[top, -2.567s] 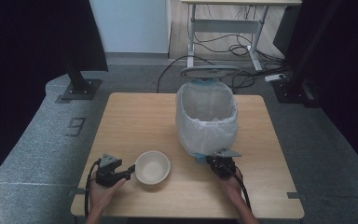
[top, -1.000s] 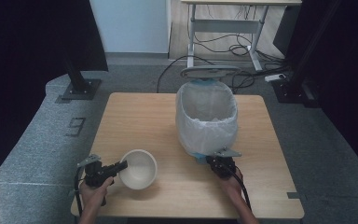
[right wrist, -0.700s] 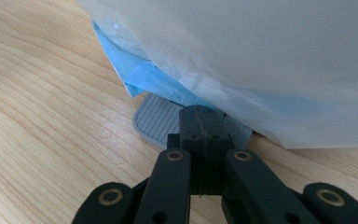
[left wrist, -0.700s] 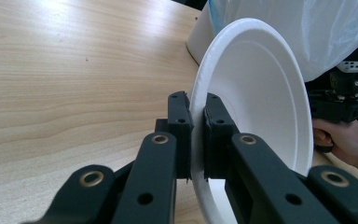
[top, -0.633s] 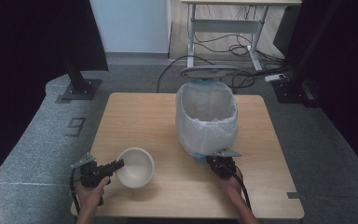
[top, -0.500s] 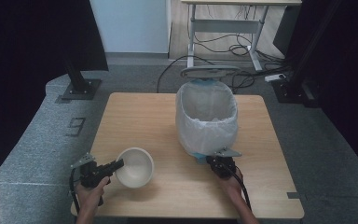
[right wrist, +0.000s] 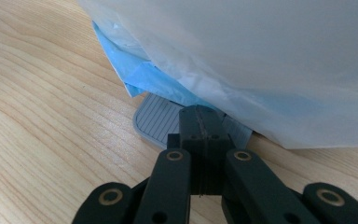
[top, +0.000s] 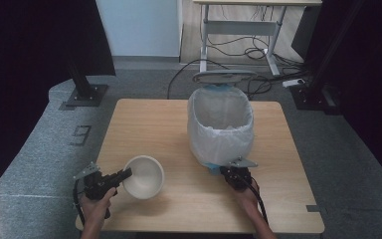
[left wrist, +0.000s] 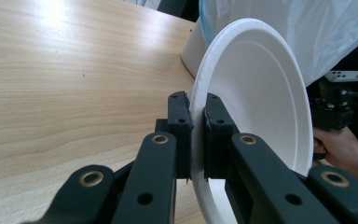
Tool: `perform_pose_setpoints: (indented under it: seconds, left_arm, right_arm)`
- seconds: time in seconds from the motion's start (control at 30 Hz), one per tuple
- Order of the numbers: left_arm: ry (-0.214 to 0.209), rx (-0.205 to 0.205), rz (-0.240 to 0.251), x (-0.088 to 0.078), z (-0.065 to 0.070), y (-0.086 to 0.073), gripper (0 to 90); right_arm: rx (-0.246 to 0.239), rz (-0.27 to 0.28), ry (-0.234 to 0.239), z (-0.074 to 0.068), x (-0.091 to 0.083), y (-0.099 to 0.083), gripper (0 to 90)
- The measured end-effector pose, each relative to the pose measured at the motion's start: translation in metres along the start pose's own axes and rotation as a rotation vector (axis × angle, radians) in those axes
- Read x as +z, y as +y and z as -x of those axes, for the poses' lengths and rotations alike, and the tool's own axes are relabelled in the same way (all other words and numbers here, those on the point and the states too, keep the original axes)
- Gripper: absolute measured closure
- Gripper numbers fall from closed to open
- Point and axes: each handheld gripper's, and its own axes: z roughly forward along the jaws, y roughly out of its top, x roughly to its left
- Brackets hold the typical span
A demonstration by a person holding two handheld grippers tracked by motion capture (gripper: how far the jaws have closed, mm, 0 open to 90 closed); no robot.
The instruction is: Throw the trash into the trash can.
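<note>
A white foam bowl (top: 144, 177) hangs tilted above the table's near left part, its open side turned towards the bin. My left gripper (top: 128, 173) is shut on its rim; in the left gripper view the two pads (left wrist: 179, 126) pinch the thin wall of the bowl (left wrist: 261, 93). A bin lined with a white bag (top: 221, 127) stands at mid table, its lid (top: 224, 76) raised at the back. My right gripper (top: 233, 172) is at the bin's foot. Its jaws (right wrist: 200, 116) are shut with nothing between them, and their tip rests on the grey ribbed pedal (right wrist: 156, 121).
The wooden table (top: 149, 124) has bare room to the left of and behind the bowl. A blue liner (right wrist: 144, 77) sticks out under the white bag. Beyond the table stand a black stand base (top: 84, 94) and a desk frame with cables (top: 238, 30).
The bowl lay flat on the table with my left gripper beside it. It is now in that gripper, pulled left and towards the near edge, lifted and tilted. The right gripper has not moved.
</note>
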Motion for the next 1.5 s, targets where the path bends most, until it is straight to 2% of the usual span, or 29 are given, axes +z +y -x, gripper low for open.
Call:
perform_pose_setpoints:
  seconds: [0.6, 1.07, 1.5]
  left_arm:
    - [-0.017, 0.029, 0.059, -0.015, 0.008, 0.014, 84.2]
    - [-0.026, 0.077, 0.050, -0.006, 0.025, 0.033, 84.2]
    - [-0.083, 0.086, 0.083, -0.006, 0.040, 0.061, 84.1]
  right_arm:
    - [0.004, 0.003, 0.001, 0.000, 0.000, 0.000, 89.4]
    - [0.009, 0.007, 0.013, 0.002, 0.000, -0.001, 89.4]
    - [0.013, 0.007, 0.011, 0.002, 0.000, -0.001, 89.4]
